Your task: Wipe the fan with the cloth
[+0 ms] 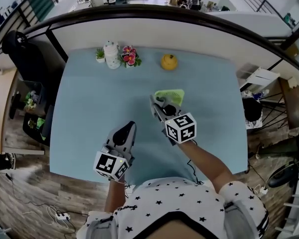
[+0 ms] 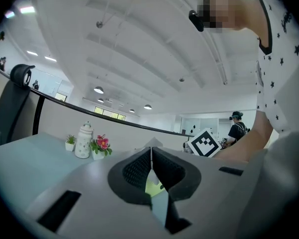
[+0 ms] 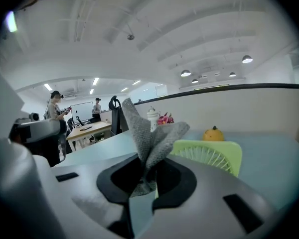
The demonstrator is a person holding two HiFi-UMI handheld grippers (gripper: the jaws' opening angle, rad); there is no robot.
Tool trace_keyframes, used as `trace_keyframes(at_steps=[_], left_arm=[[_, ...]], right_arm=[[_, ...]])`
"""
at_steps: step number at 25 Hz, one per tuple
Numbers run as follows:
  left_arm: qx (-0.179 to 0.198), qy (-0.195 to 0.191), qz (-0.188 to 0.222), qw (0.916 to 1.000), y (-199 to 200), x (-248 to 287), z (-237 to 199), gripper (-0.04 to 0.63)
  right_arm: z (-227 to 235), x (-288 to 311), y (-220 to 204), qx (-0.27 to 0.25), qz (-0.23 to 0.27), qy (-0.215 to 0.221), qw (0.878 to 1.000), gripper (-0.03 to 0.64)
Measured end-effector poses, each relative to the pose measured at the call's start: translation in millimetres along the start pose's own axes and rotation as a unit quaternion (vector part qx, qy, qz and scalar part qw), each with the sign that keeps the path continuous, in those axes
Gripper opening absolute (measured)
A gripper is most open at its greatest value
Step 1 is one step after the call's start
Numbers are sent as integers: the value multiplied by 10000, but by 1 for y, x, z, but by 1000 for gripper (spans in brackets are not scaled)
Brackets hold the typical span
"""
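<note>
right gripper [image 3: 148, 177] pinches cloth [image 3: 150, 133] — near fan [image 3: 212, 156]

A: Exposure, head view?
B: Bright, even, diffuse. The table [image 1: 89, 113] is lit flat, with no glare. Shadows on it are faint and soft-edged.
A: Source?
B: Round ceiling lights [image 2: 98, 89], visible in both gripper views, each blooming slightly. The white ceiling [image 2: 139, 44] is close to washed out.
A: Distortion?
B: Strong fisheye throughout. The far rail [image 1: 154, 10] bows into an arc, and the corners go black.
A: Focus?
B: The cloth [image 3: 152, 133] is crisp, weave readable. The foreground nearest each lens is soft. Far background small, hazy.
</note>
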State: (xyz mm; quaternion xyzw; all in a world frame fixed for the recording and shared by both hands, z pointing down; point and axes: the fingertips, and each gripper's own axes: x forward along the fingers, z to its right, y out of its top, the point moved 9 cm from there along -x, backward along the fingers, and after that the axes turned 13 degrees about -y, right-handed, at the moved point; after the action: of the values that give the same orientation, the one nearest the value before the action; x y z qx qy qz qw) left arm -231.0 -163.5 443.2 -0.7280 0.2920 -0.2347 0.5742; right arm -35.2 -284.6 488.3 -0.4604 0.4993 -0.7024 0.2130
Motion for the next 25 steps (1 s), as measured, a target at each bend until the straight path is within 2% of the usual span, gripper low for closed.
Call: trace_keyframes(at_steps=[4, 9, 25], left_arm=[[-91, 141, -4, 9999, -4, -7, -10, 32], [-158, 141, -29, 9998, -9, -8, -19, 32], [-198, -65, -84, 9997, -12, 3, -18, 32]], right_arm=[[2, 11, -5, 150, -178, -78, 9997, 54], [7, 19, -9, 425, -285, -225, 9984, 54], [47, 3, -1, 1115, -124, -634, 9917, 54]])
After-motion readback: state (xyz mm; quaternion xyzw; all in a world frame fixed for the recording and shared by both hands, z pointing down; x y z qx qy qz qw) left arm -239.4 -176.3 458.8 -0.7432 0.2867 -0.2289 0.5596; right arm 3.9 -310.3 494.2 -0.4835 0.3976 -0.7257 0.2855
